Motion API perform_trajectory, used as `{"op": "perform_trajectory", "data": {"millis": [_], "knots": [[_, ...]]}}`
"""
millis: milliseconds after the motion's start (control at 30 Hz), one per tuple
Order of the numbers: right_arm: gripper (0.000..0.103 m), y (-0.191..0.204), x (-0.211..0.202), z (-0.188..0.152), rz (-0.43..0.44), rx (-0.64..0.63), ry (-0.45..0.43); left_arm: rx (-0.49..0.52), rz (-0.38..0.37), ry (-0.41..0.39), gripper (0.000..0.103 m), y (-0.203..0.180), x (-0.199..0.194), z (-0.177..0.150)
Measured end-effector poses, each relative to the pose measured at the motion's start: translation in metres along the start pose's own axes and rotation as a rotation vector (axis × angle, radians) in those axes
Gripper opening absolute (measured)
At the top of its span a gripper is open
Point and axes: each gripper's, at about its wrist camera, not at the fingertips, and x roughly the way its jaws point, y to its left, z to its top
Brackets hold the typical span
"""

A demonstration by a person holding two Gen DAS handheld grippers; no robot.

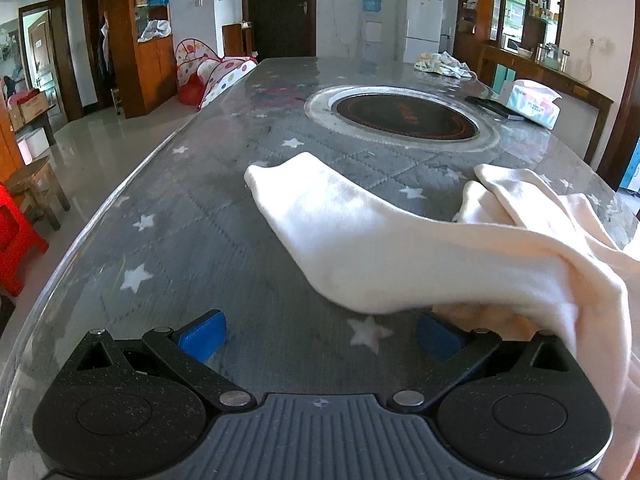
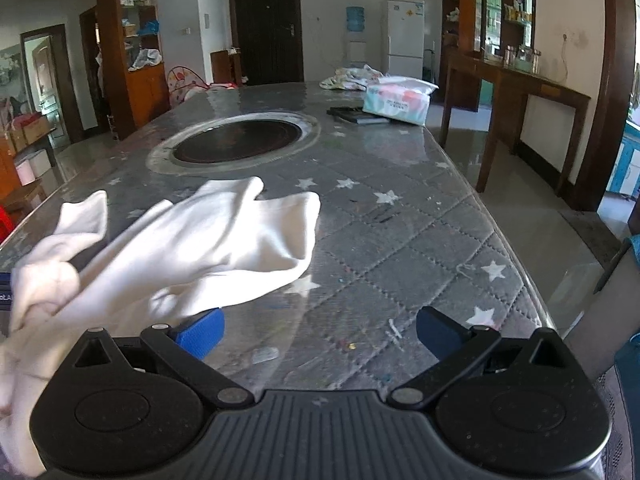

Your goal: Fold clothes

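Your cream-white garment (image 1: 400, 248) lies bunched on the near end of the table (image 1: 192, 240), one rounded end stretching out flat toward the table's middle, the rest gathered in folds between your two tools. In the right wrist view the same garment (image 2: 208, 248) spreads to the left of the fingers, its far ends pointing toward the round black cooktop (image 2: 236, 140) set into the tabletop.

Your left gripper (image 1: 322, 336) stands wide, both blue pads apart with bare table between them; cloth drapes over and partly hides its right pad (image 1: 438, 338), but nothing is clamped. Your right gripper (image 2: 320, 332) is spread just as wide, holding nothing; the garment's edge lies just over its left pad (image 2: 200, 334).

The table wears a grey quilted cover printed with white stars under a clear glossy sheet. Farther off sit a tissue pack (image 2: 398, 100) whose printing is too small to read, a dark flat object (image 2: 356, 115) beside it, and a heap of patterned cloth (image 2: 350, 78) at the far end. The white fridge (image 2: 405, 38) behind carries stickers you cannot read. A water dispenser (image 2: 355, 20) stands next to it.
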Motion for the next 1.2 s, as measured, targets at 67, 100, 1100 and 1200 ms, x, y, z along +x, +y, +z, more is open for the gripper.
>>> {"op": "perform_trajectory", "data": {"millis": [67, 100, 1100, 1200], "knots": [[0.103, 0.002, -0.005, -0.001, 0.007, 0.0, -0.003, 0.0, 0.0, 0.004, 0.103, 0.0, -0.004, -0.003], [0.103, 0.002, -0.007, -0.002, 0.011, 0.001, -0.004, -0.001, 0.004, -0.001, 0.103, 0.0, -0.007, -0.004], [0.103, 0.039, -0.059, -0.025, 0.097, -0.037, 0.021, 0.033, -0.032, -0.026, 0.103, -0.024, -0.08, -0.026], [0.103, 0.042, -0.063, -0.029, 0.105, -0.041, 0.025, 0.042, -0.04, -0.023, 0.103, -0.028, -0.085, -0.03]]}}
